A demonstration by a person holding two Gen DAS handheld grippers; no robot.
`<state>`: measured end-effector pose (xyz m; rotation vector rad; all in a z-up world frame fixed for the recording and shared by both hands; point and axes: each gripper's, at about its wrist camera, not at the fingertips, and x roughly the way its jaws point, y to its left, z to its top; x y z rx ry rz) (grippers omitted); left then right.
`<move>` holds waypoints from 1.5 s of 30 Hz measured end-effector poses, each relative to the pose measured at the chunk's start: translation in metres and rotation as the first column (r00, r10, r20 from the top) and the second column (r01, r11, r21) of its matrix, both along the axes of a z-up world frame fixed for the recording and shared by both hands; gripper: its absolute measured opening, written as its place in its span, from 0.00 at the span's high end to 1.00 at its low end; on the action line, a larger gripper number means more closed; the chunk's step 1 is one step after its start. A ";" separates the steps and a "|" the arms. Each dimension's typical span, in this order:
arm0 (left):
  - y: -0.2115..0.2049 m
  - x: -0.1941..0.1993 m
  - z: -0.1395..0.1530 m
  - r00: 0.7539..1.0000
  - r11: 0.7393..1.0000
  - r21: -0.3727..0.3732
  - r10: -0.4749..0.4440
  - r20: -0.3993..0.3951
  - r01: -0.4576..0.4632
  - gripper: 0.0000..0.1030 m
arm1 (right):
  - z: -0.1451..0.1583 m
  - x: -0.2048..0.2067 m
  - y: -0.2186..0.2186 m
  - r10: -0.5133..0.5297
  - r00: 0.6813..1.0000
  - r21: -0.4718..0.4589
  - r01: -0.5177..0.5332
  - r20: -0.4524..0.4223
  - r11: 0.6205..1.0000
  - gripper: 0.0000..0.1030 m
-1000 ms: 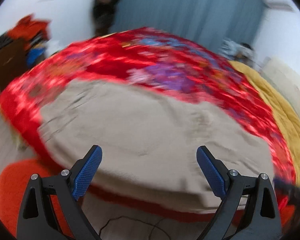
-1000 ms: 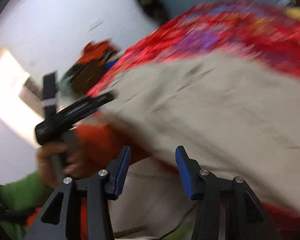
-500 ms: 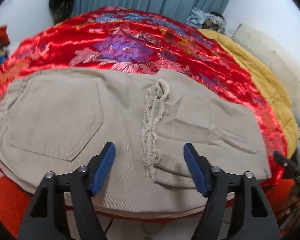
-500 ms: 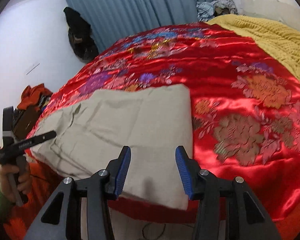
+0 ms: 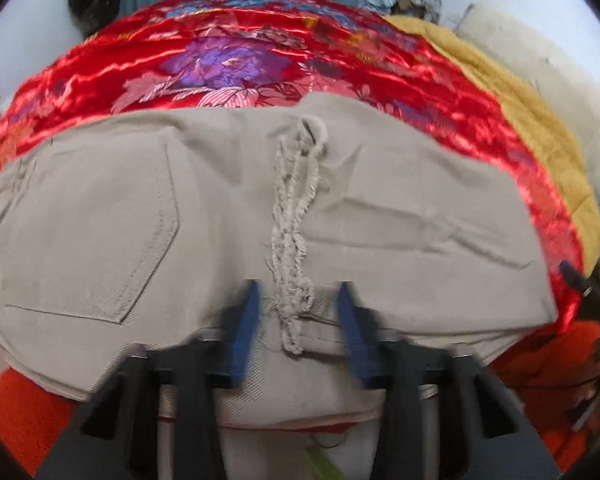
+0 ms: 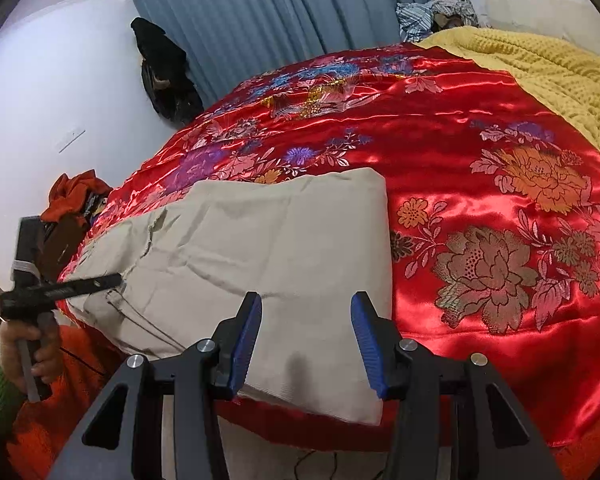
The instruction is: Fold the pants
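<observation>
Nearest you, your left gripper (image 5: 296, 330) straddles the frayed hem (image 5: 294, 240), fingers parted, gripping nothing | your right gripper (image 6: 306, 346) gapes over the near edge | folded beige pants (image 6: 268, 248) lie on the red satin bedspread (image 6: 460, 152) | beyond, yellow blanket (image 6: 548, 68), blue curtain (image 6: 284, 16)

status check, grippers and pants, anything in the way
Left gripper open, straddling frayed hem at near edge. Right gripper open over pants, nothing held. Pants folded flat on red quilt. Nothing in the way.
</observation>
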<state>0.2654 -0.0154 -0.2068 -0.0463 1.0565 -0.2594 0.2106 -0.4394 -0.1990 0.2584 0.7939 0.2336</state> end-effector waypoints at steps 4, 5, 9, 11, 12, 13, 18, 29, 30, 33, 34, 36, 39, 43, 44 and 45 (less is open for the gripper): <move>0.000 -0.009 0.009 1.000 1.000 0.010 -0.008 0.029 0.008 0.97 | 0.004 -0.002 0.002 -0.007 1.000 -0.025 0.008 0.027 1.000 0.54; 0.001 -0.014 0.013 0.999 1.000 0.007 -0.014 0.039 0.013 0.97 | 0.007 -0.003 0.002 -0.008 0.999 -0.034 0.009 0.040 0.999 0.53; 0.003 -0.019 0.005 0.999 0.999 0.035 -0.041 0.021 0.041 0.96 | 0.006 -0.001 0.010 0.032 0.999 -0.054 -0.030 0.042 0.998 0.53; 0.002 -0.017 0.001 0.999 0.998 0.047 -0.040 0.015 0.039 0.94 | -0.007 0.006 0.016 0.068 0.997 -0.038 -0.069 -0.024 0.997 0.54; 0.001 -0.017 0.003 0.999 0.998 0.056 -0.037 0.017 0.036 0.90 | -0.019 0.012 0.020 0.087 0.992 -0.043 -0.092 -0.091 0.995 0.53; 0.001 -0.017 0.006 0.999 0.997 0.063 -0.034 0.019 0.032 0.90 | -0.027 0.014 0.024 0.096 0.987 -0.061 -0.104 -0.130 0.993 0.53; 0.008 -0.029 0.033 0.995 0.999 0.030 0.014 0.095 -0.017 0.35 | 0.000 0.002 0.027 0.092 0.996 -0.113 -0.091 0.005 0.990 0.53; -0.058 -0.010 0.053 0.974 0.998 0.049 -0.058 0.217 0.049 0.10 | -0.035 0.012 0.058 0.202 0.971 -0.148 -0.221 -0.130 0.964 0.51; -0.063 -0.010 0.049 0.974 0.997 0.061 -0.068 0.217 0.056 0.10 | -0.036 0.012 0.058 0.202 0.970 -0.145 -0.221 -0.132 0.965 0.51; -0.074 -0.004 0.019 0.983 0.987 0.140 -0.103 0.155 0.081 0.10 | -0.035 0.012 0.053 0.200 0.971 -0.129 -0.216 -0.130 0.968 0.51; -0.075 -0.003 0.010 0.986 0.982 0.171 -0.103 0.132 0.080 0.10 | -0.033 0.011 0.052 0.201 0.972 -0.129 -0.217 -0.125 0.968 0.51; -0.068 -0.002 -0.009 0.993 0.973 0.218 -0.090 0.081 0.071 0.10 | -0.023 0.007 0.049 0.187 0.979 -0.123 -0.196 -0.082 0.973 0.51; -0.056 -0.007 -0.009 0.993 0.981 0.186 -0.079 0.088 0.062 0.08 | -0.004 0.001 0.043 0.163 0.986 -0.109 -0.160 0.021 0.981 0.51; -0.051 -0.002 -0.006 0.997 0.982 0.186 -0.042 0.065 0.030 0.06 | -0.008 0.009 0.041 0.155 0.988 -0.080 -0.155 -0.001 0.985 0.49; -0.050 -0.001 -0.003 0.998 0.985 0.174 -0.027 0.058 0.016 0.06 | -0.018 0.017 0.040 0.161 0.985 -0.060 -0.164 -0.057 0.985 0.49; -0.049 -0.001 0.002 0.998 0.988 0.154 -0.019 0.060 0.010 0.06 | -0.026 0.022 0.041 0.166 0.981 -0.050 -0.171 -0.100 0.984 0.49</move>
